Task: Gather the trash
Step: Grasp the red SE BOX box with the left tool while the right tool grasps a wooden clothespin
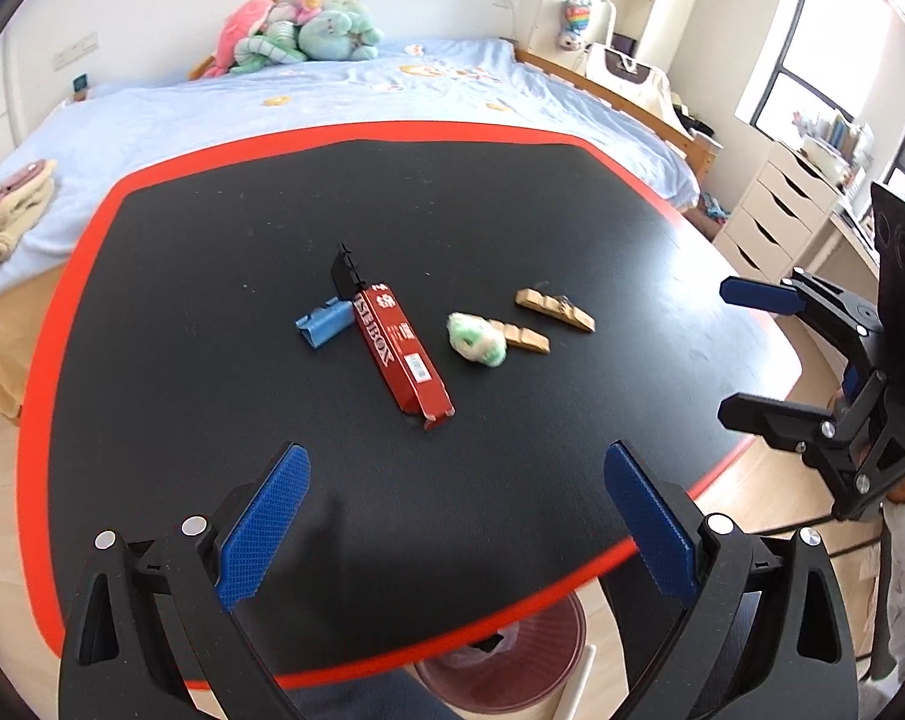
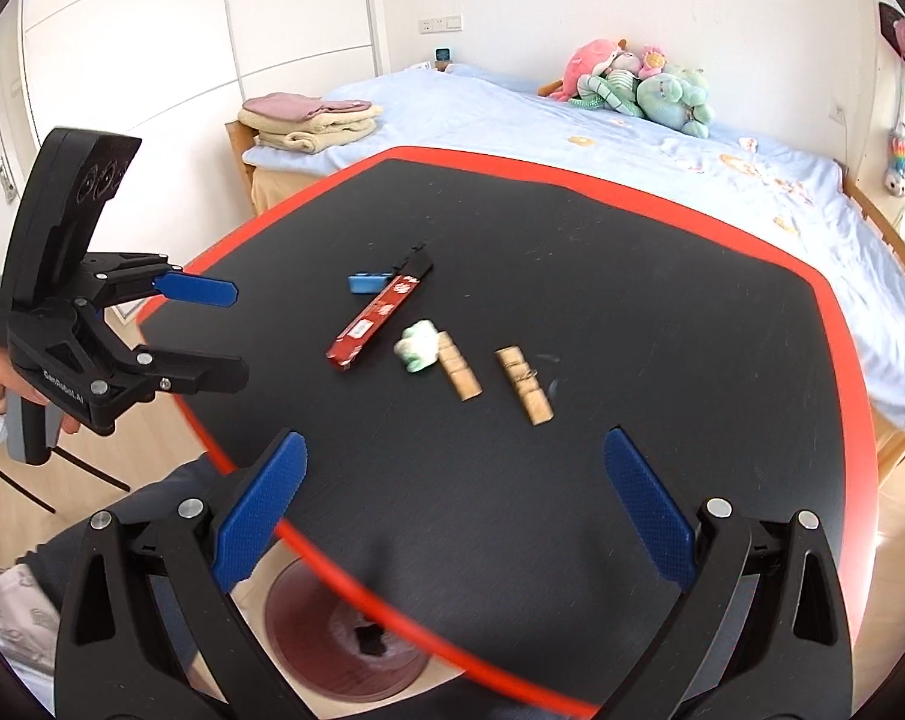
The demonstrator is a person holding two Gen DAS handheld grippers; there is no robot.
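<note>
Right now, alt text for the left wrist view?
Open left claw hovers over a black table holding a red carton, blue wrapper, crumpled wad and two tan strips; the open right claw waits at right.

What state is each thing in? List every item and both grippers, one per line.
Left gripper: open, holding nothing.
Right gripper: open, holding nothing.
Red box: lying flat, end flaps open.
Blue wrapper: crumpled, touching the red box.
Green-white wad: crumpled, on the table.
Two tan strips: lying flat, side by side.
Bin: under the table edge, uncovered.
</note>
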